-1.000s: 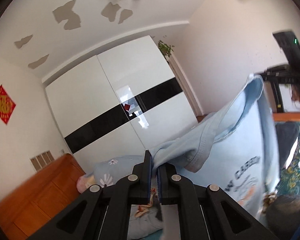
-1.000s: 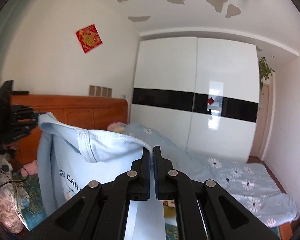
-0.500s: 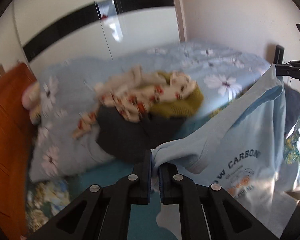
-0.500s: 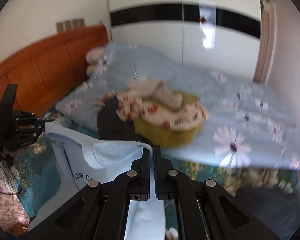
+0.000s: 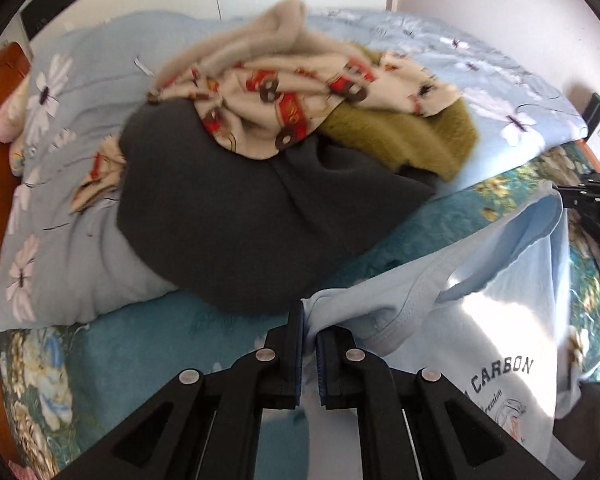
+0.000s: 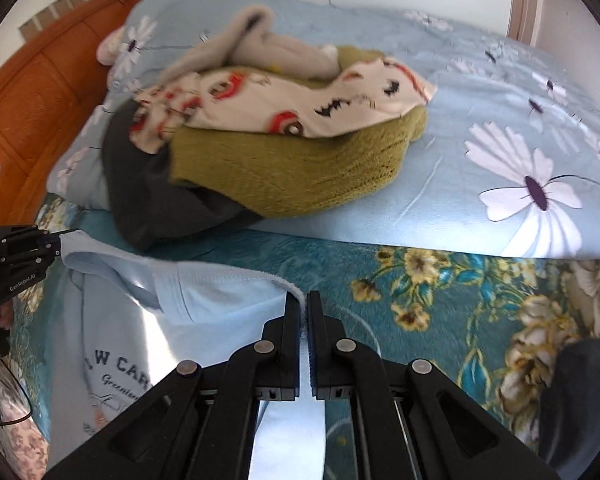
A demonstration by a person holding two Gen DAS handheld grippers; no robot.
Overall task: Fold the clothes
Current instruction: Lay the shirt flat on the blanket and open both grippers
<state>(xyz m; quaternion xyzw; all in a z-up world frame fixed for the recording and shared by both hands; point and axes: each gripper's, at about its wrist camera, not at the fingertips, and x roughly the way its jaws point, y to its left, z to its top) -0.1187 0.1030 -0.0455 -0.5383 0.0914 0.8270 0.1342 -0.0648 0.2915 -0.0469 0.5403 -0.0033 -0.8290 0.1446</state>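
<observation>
A light blue T-shirt point(image 5: 496, 320) with dark lettering hangs between both grippers, stretched by its shoulders over the teal floral blanket point(image 5: 148, 344). My left gripper point(image 5: 309, 312) is shut on one shoulder edge. My right gripper point(image 6: 304, 304) is shut on the other shoulder edge of the shirt point(image 6: 140, 320). In the left wrist view the right gripper point(image 5: 560, 194) shows at the right edge. In the right wrist view the left gripper point(image 6: 58, 242) shows at the left edge.
A pile of clothes lies behind the shirt: a dark grey garment point(image 5: 240, 208), an olive knit sweater point(image 6: 300, 164), a cream patterned garment point(image 5: 300, 88). They lie on a pale blue daisy quilt point(image 6: 520, 152). A wooden headboard point(image 6: 40, 92) stands at left, a white wardrobe behind.
Both grippers have tipped down from pointing at the wardrobe and ceiling toward the bed, bringing the held shirt lower over the blanket. Both stay shut on it.
</observation>
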